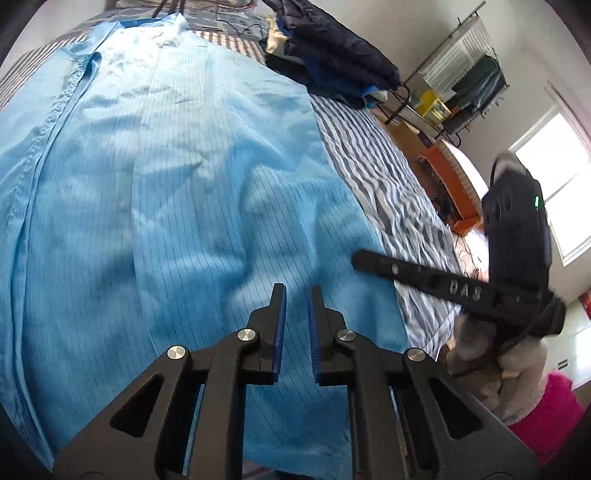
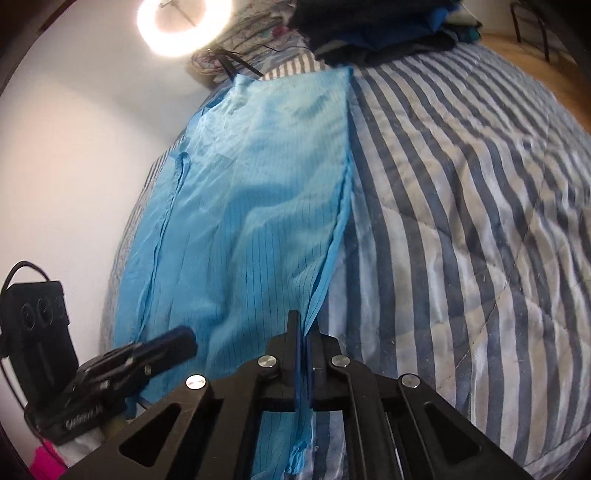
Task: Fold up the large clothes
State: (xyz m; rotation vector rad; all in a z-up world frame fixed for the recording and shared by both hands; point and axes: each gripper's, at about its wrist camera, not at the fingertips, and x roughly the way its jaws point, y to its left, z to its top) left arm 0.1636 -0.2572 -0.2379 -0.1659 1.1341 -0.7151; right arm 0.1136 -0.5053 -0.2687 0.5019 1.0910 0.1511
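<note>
We see the left gripper with fingers narrowly parted, gripping nothing, over the light blue garment spread ahead on the striped quilt. The right gripper pinches the garment's edge between its closed fingers.

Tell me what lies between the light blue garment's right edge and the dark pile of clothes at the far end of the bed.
In the right wrist view, only striped bedspread shows between the light blue garment and the dark clothes pile; at the far end the two nearly meet.
</note>
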